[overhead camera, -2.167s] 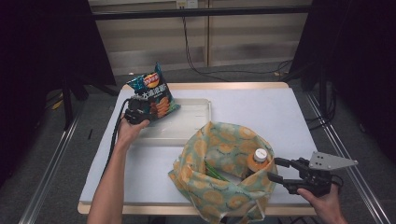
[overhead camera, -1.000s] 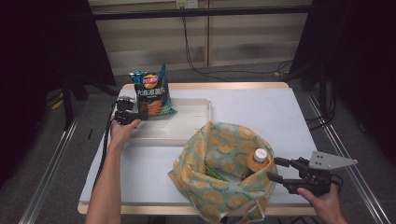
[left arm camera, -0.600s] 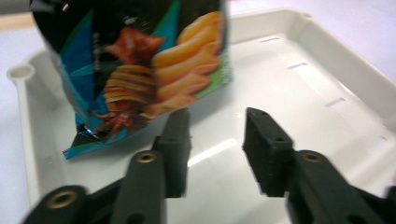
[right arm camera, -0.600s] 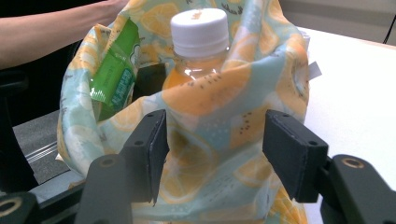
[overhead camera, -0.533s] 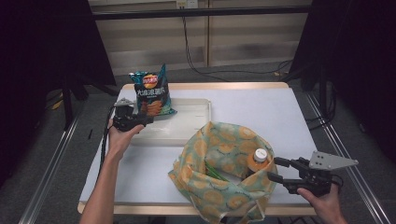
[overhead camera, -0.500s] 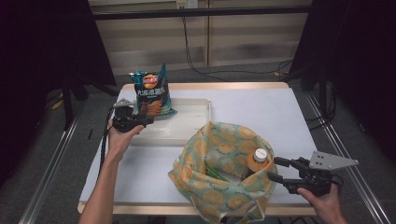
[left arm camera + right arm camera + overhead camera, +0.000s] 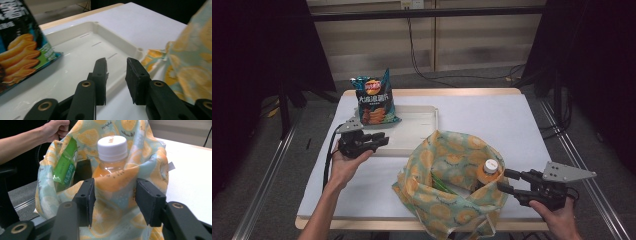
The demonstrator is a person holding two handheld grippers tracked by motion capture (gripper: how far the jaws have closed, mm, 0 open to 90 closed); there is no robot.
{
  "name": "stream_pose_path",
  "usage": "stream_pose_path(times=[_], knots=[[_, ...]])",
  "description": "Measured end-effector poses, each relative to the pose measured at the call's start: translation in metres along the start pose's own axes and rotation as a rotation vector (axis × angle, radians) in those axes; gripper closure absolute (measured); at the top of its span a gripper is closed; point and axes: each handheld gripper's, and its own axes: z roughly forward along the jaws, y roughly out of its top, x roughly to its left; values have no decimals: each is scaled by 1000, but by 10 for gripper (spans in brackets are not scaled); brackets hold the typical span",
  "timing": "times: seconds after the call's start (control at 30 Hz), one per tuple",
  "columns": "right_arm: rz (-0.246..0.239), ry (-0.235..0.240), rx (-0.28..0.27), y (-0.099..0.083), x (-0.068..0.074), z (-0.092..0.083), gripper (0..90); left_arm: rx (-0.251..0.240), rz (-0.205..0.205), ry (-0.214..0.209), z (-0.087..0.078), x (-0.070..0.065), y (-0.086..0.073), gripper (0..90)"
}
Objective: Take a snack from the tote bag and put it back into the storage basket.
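High view: one chip bag (image 7: 375, 101) is stood in the white tray (image 7: 422, 131).
One capped bottle (image 7: 490, 170) and one green packet (image 7: 65, 166) are held in the fabric bag (image 7: 447, 175); its rim is bracketed by the right gripper (image 7: 505, 181), grip uncertain; the left gripper (image 7: 382, 141) is released, empty, its jaws just narrowed.

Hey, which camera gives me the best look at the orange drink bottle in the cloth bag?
The right gripper view: the bottle stands close, white cap and orange drink clear above the bag's rim. The high view shows just its cap and shoulder from above. The left gripper view looks across the tray.

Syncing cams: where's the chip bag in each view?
High view: chip bag upright, upper left, at the tray's far-left end.
Left gripper view: far left edge, on the tray.
Right gripper view: not in it.
Shared landmark: lemon-print bag.
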Motion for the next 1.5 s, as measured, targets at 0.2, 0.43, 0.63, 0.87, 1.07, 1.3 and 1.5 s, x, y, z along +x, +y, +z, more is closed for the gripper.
stream_pose_path(times=[0.2, 0.43, 0.63, 0.87, 1.07, 1.3, 1.5], knots=[[-8, -1, -10, 4, 5, -4, 587, -12, 41, -71, -10, -31, -3, 802], [-14, 14, -24, 8, 12, -8, 645, -28, 62, -136, -12, -55, -4, 780], [-35, 50, -17, 19, 26, -5, 667, -30, 80, -180, -10, -80, -8, 731], [-61, 131, 0, 28, 37, 18, 666, -65, 62, -212, -3, -87, -2, 598], [-85, 180, 22, 40, 47, 40, 660, -84, 51, -240, -2, -90, 4, 511], [-82, 193, 77, 40, 54, 72, 668, 4, 71, -197, 13, -88, -7, 899], [-56, 198, 86, 37, 59, 87, 672, 100, 61, -168, 17, -83, -24, 900]])
